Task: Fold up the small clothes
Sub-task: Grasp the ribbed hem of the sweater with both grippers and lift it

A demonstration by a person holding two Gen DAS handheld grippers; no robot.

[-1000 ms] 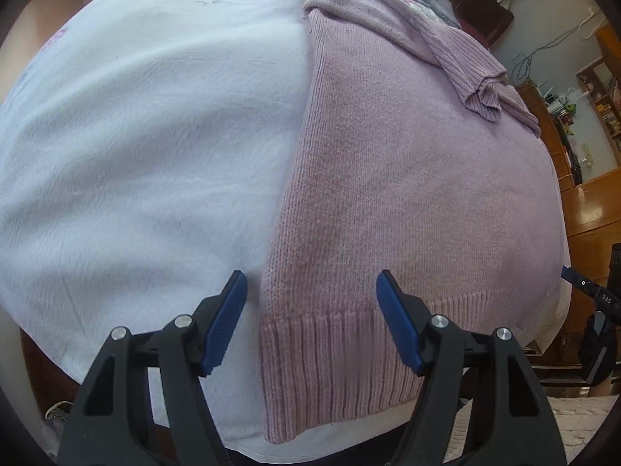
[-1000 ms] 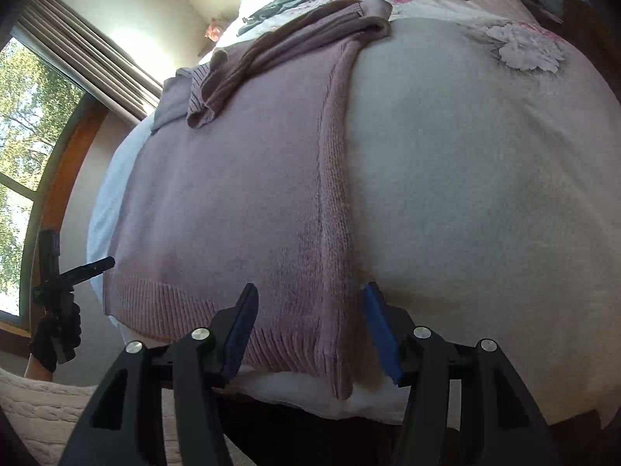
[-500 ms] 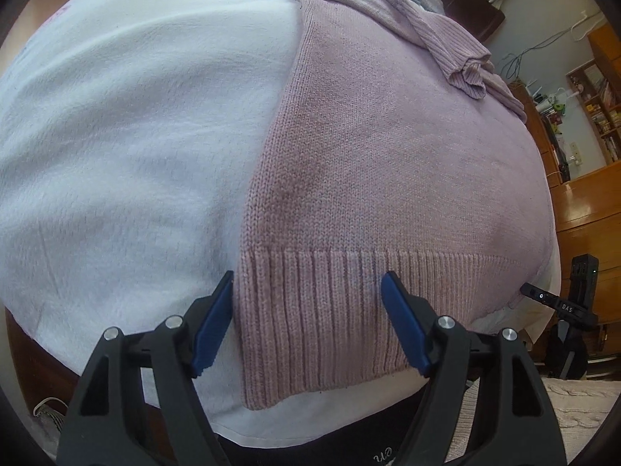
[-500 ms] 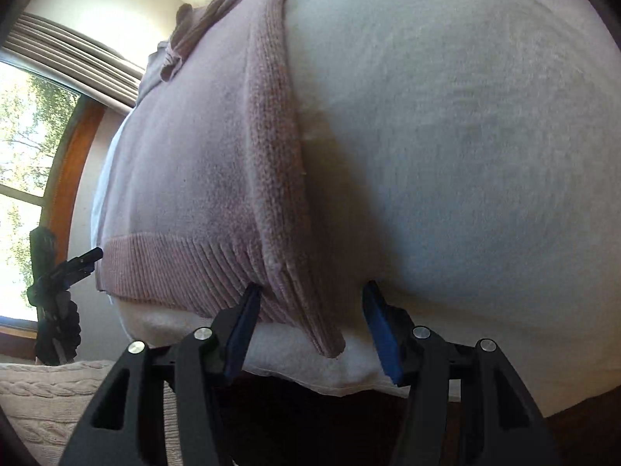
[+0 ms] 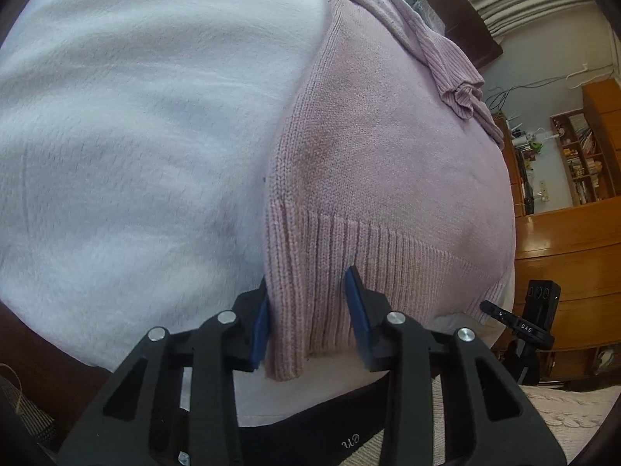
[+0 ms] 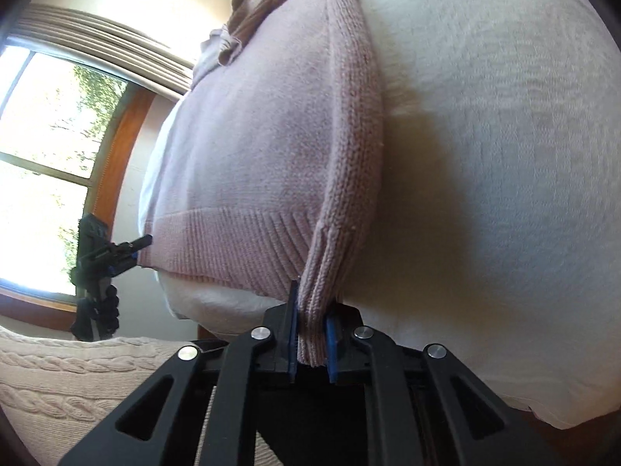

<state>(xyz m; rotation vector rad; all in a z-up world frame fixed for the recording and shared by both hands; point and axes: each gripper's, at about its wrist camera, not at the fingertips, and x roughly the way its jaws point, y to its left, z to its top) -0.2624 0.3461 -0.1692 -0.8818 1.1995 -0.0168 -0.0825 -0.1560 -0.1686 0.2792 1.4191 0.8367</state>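
A home bedroom: a bed under a white blanket [image 5: 136,136], a wooden bookshelf [image 5: 582,147] crowded with books (and small clutter), a wood-framed window [image 6: 58,136] with pleated curtains [image 6: 116,50] facing trees.

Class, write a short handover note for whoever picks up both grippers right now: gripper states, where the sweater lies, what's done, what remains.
Right hand-held gripper: shut on the sweater's hem corner.
Left hand-held gripper: jaws around the other hem corner, not fully shut.
Sweater lies flat on the white blanket, sleeve folded across its top.
Done: both hem corners reached.
Left: close the left grip, lift the hem, fold it toward the collar.
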